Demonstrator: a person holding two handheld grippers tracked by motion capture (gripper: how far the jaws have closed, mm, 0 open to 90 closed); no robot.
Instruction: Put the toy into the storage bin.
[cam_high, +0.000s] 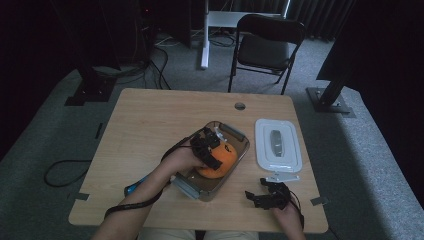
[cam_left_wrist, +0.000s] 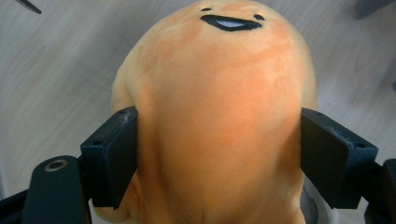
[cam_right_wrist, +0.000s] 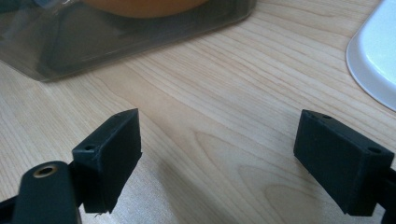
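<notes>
— What sort of place is this?
— A lab or recording room. A wooden table (cam_high: 150, 125) stands alone on grey carpet (cam_high: 45, 135), ringed by dark curtains.
— Anything else?
— Black stand bases (cam_high: 90, 92) at far left and right, cables (cam_high: 155, 65) on the floor, a folding chair (cam_high: 267, 47) beyond.
</notes>
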